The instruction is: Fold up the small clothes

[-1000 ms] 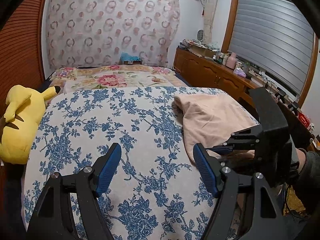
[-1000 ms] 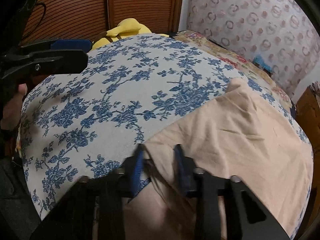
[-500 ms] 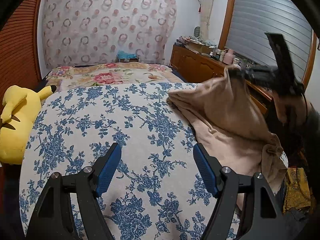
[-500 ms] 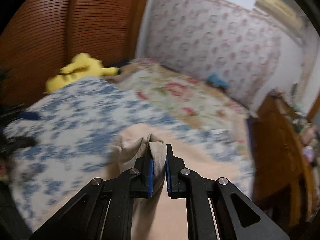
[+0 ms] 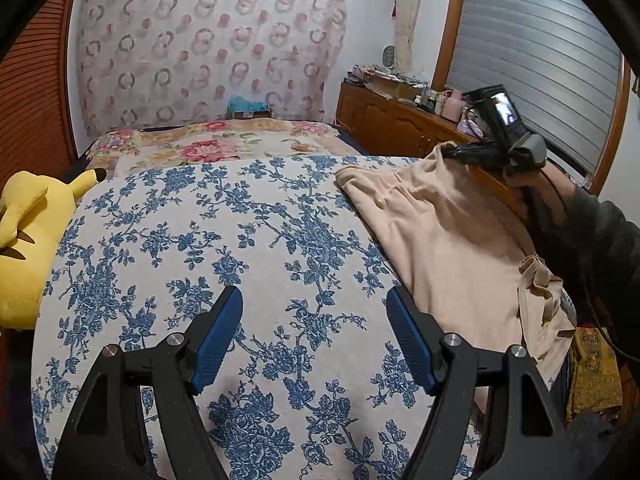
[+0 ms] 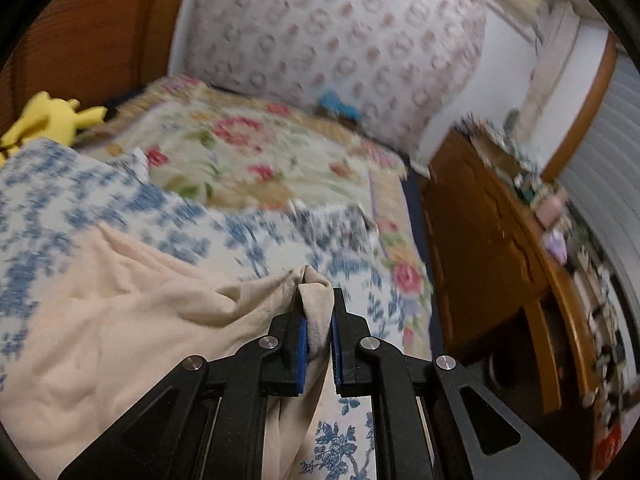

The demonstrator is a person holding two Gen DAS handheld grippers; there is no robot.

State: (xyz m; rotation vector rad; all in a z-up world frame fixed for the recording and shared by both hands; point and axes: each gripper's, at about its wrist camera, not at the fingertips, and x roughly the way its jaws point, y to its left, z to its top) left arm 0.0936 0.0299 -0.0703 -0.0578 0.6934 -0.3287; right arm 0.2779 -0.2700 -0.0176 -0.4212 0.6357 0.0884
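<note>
Pinching the beige garment's [image 6: 120, 320] corner in my right gripper [image 6: 318, 332] — lifted for folding; left gripper [image 5: 314, 340] wide, empty, over the floral bedspread [image 5: 180, 240].

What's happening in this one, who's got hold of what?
A person is working on a beige garment that lies on a bed with a blue-flowered cover. The right gripper is shut on a bunched edge of the garment and holds it up off the cover. The left gripper hangs open over bare cover beside the garment, holding nothing. No fold has been laid yet.
</note>
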